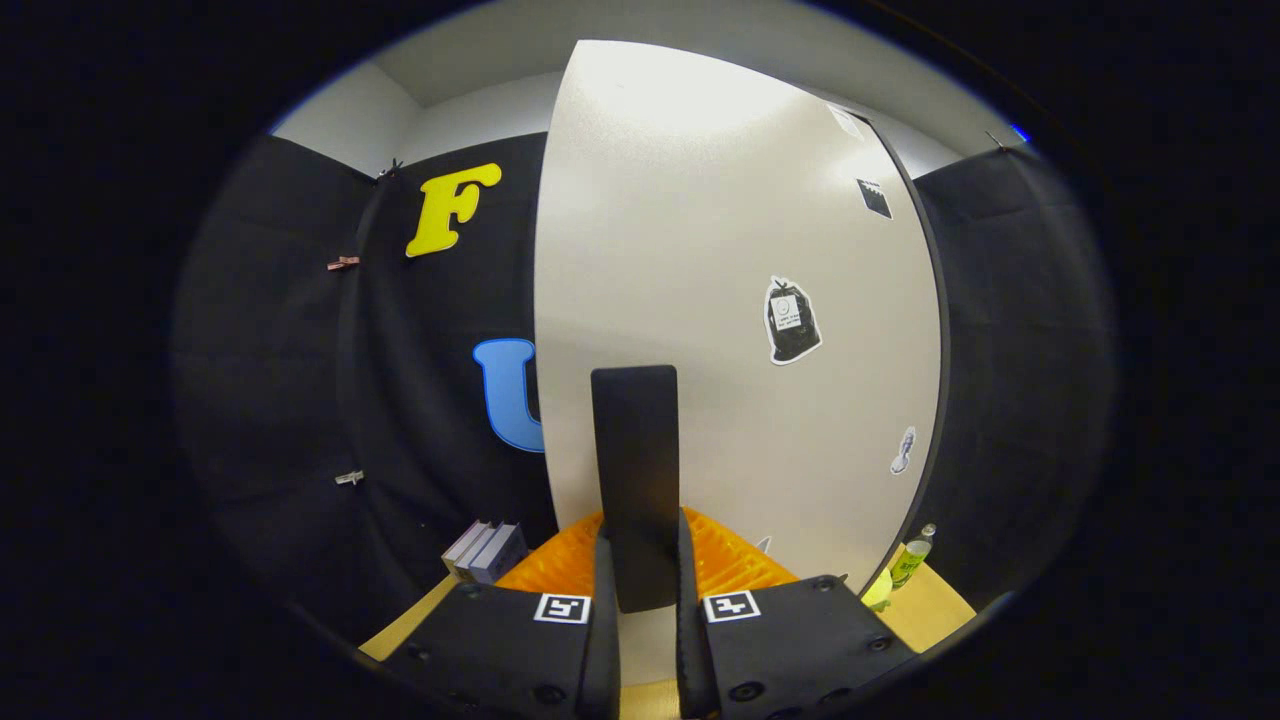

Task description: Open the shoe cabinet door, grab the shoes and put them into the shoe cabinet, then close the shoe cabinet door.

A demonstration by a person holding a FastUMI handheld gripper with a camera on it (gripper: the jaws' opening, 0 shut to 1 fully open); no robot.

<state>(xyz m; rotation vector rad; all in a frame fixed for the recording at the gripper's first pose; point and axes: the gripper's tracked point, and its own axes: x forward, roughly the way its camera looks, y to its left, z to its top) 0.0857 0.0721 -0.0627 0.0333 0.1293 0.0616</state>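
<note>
A tall white cabinet door [740,300] with several small stickers stands right ahead of me. A flat black handle [635,440] sticks out from its lower part. My gripper [645,560] is shut on that handle, one finger pressing each side of its lower end. Orange ribbed plastic [735,560] of the cabinet's body shows just behind the fingers at the door's foot. The door's left edge stands free against the black cloth wall. The door hides the cabinet's inside, and I cannot tell how far it is swung.
A few books [485,550] stand on the wooden surface [935,610] left of the cabinet. A small green bottle [910,560] stands by the door's right edge. Black cloth walls close in on both sides.
</note>
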